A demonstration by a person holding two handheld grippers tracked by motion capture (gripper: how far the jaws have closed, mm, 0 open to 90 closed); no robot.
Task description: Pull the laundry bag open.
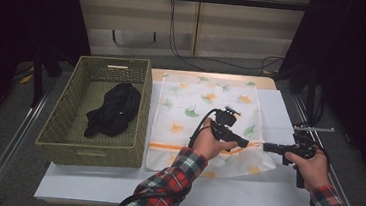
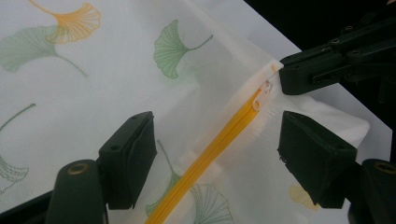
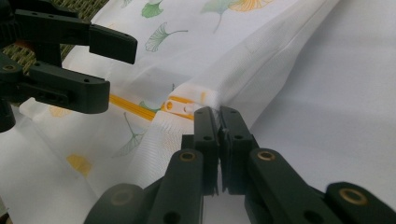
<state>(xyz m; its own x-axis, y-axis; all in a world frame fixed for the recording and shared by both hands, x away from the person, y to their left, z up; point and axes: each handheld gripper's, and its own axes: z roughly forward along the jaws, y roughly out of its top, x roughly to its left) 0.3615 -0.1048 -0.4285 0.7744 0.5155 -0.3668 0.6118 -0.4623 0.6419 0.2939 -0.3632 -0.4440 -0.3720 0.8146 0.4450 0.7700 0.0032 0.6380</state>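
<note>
Item one: a white mesh bag point(image 1: 204, 120) printed with green and orange ginkgo leaves, lying flat on my white surface point(image 1: 88, 182), just right of a woven basket point(image 1: 62, 140). Item two: its orange zipper point(image 2: 210, 149), running across the near part of the bag, with the white pull tab point(image 2: 262, 94) at the right-hand end. Item three: my right claw point(image 3: 218, 116), jaws pressed together on the bag's edge fabric right beside that zipper end, gripping the cloth; in the high view it comes in level from the right. Item four: my left claw point(image 2: 215, 154), jaws apart, one on each side of the zipper line, pads not touching it; the pull tab sits just ahead of them. No earlier state is catalogued for this claw. Item five: a black garment point(image 1: 114, 109), bundled inside the basket, well apart from both claws. Item six: my sleeves, red plaid, entering from the near edge.
</note>
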